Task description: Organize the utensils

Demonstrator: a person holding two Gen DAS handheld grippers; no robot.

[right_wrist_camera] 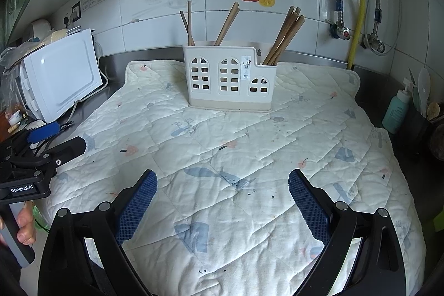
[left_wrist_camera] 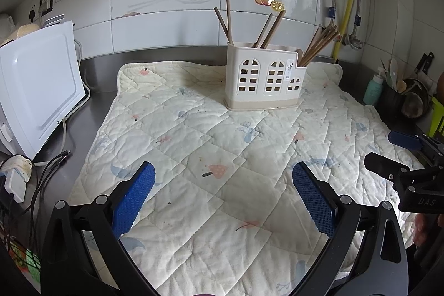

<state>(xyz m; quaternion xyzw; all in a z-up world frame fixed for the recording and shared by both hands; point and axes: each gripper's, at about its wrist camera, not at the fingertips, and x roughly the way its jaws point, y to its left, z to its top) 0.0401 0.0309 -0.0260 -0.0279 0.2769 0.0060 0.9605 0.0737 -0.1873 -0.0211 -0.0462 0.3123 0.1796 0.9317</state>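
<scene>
Chopsticks stand in three clusters in the utensil holder (left_wrist_camera: 265, 79), a cream plastic caddy with window cut-outs at the far side of the quilted mat (left_wrist_camera: 194, 157): one pair (left_wrist_camera: 225, 21) in the left compartment, another pair (left_wrist_camera: 270, 28) in the middle, and a fuller bundle (left_wrist_camera: 319, 46) in the low right compartment. We see no loose utensil on the mat in either view, so we judge the sorting either finished or paused between picks; which of the two we cannot tell.

We hold the left hand-held gripper (left_wrist_camera: 222, 196) over the near part of the mat, its blue pads spread wide with nothing between them. The right hand-held gripper (right_wrist_camera: 222, 201) is likewise spread wide and empty, hovering over the near mat, and it shows at the right edge of the left wrist view. The holder lies well apart from both, straight ahead and far from the fingers.

If more sorting is wanted, the next move would call for a reach forward to the holder, a narrowing of the pads around a single chopstick high on its shaft, and a straight lift so the neighbours are not dragged out.

A white appliance (left_wrist_camera: 38, 90) sits on the steel surface (left_wrist_camera: 94, 90) at left, and a bottle (right_wrist_camera: 395, 113) at right.
</scene>
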